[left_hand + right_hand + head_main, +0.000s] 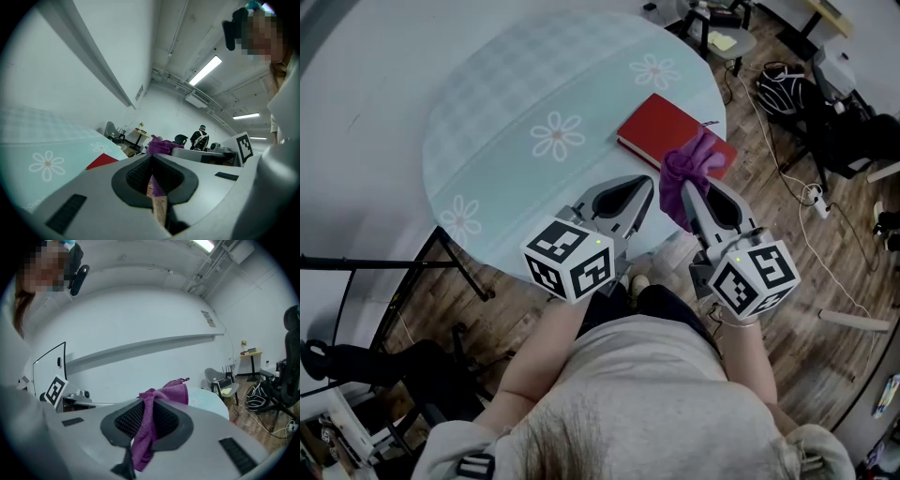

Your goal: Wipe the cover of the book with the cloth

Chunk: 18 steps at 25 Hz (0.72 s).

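With the cloth (697, 161) pinched between the closed jaws of the right gripper (687, 193) over the book (661, 127) near the table's (506, 112) right edge (left gripper (645, 185) jaws together, empty), the unsteadied book could be shoved off.

white walls (140, 310) | wood-plank floor (834, 375) | ceiling strip lights (206, 70) | office chair (291, 333)

Cool, even light from ceiling tubes (206, 70); fisheye-dark corners

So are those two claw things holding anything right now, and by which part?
The right gripper pinches the purple cloth partway along, cloth spilling out both ends of the jaws. The left gripper is shut on nothing.
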### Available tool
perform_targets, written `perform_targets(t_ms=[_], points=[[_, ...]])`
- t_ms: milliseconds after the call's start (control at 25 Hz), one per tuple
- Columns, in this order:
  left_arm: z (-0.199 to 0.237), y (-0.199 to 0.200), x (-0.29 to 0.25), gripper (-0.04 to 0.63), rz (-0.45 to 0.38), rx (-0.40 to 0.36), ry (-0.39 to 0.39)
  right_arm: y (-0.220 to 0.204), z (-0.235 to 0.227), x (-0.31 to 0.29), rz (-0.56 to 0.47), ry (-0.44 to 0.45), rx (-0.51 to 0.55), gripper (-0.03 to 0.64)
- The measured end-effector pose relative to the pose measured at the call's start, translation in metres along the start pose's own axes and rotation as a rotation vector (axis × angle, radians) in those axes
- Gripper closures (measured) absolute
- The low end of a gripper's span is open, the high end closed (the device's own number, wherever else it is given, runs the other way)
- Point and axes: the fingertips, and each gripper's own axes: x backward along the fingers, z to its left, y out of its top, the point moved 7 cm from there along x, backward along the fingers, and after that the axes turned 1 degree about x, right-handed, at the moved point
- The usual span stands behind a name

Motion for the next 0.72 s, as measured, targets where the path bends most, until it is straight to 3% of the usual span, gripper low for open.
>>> perform_targets(t_ms=[720], points=[[0.007,0.0021,0.0014,0.577,-0.007,-0.008,-0.006,0.003,0.0006,-0.0066,-0.002,0.011,0.007,0.555]])
